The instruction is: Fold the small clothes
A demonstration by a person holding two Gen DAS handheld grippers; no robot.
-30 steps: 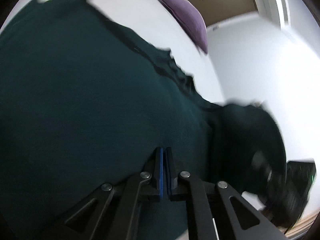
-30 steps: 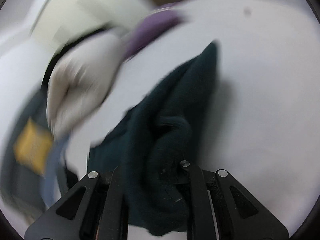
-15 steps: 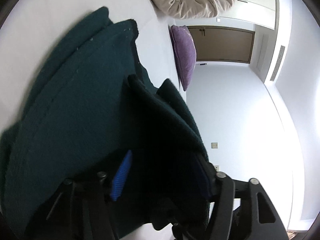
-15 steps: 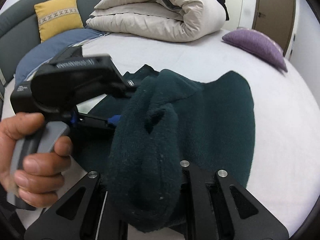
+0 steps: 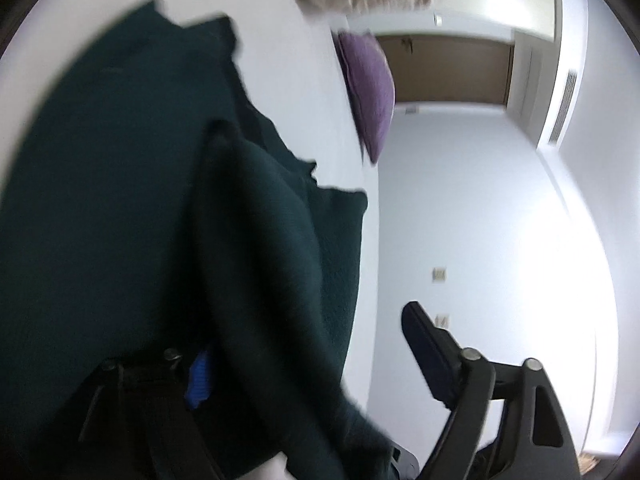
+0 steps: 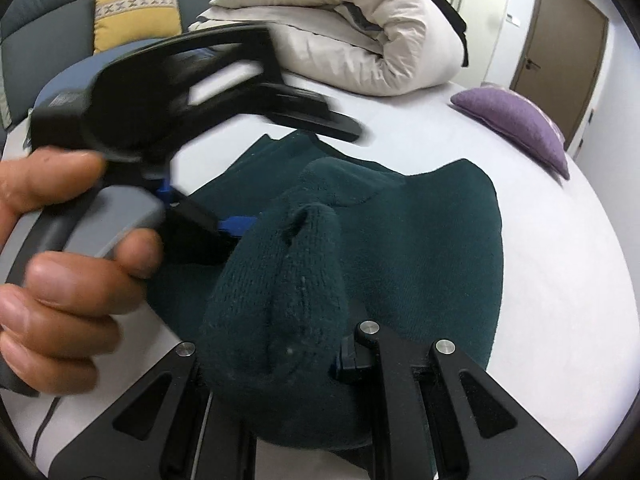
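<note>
The right tongs [image 6: 276, 352] are clamped on a bunched fold of the green sweater [image 6: 432, 248]; the left tongs [image 5: 316, 364], beside them, gape apart. The folding looks roughly half done.

A white bed [image 6: 560, 280] carries everything. A dark green knit garment [image 6: 420, 240] lies spread on it near the front edge, one bunched part lifted off the sheet. Behind it rests a rolled beige duvet [image 6: 352, 36], and a purple pillow [image 6: 516, 124] lies at the right edge. A yellow cushion [image 6: 136, 4] leans at the far left, against a grey headboard [image 6: 36, 12].
</note>
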